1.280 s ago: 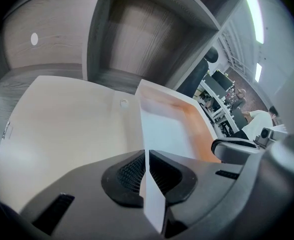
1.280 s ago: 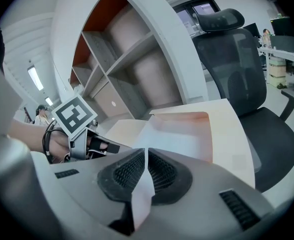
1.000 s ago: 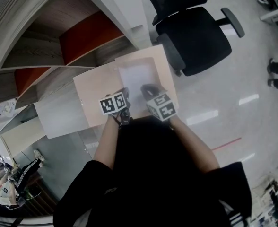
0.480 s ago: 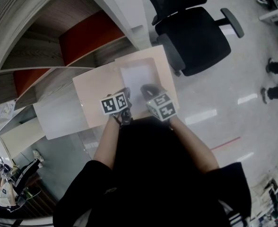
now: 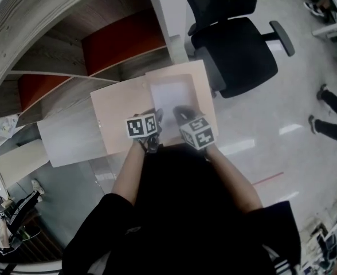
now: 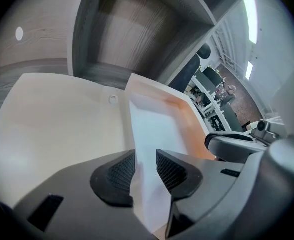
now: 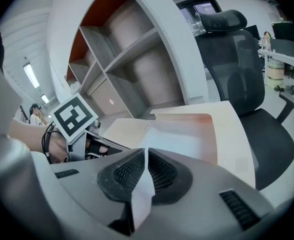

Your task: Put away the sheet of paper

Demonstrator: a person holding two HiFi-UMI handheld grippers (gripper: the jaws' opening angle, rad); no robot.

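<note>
left gripper (image 6: 146, 168): your jaws have just been opening, and the pads that were pinched together now stand apart.
sheet of paper (image 6: 152, 134): no longer clamped on your left side; it hangs loose in the gap between those pads.
passer-by's legs (image 5: 336, 101): they have walked on across the floor, at the right edge of your head view.

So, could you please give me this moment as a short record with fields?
sheet of paper: white, lying on the right half of the open folder
folder: beige, spread open before the shelf unit
left tongs: jaws have just been opening; sheet between them, not pinched
right tongs: shut on the sheet's near edge
nearby: black office chair at right
</note>
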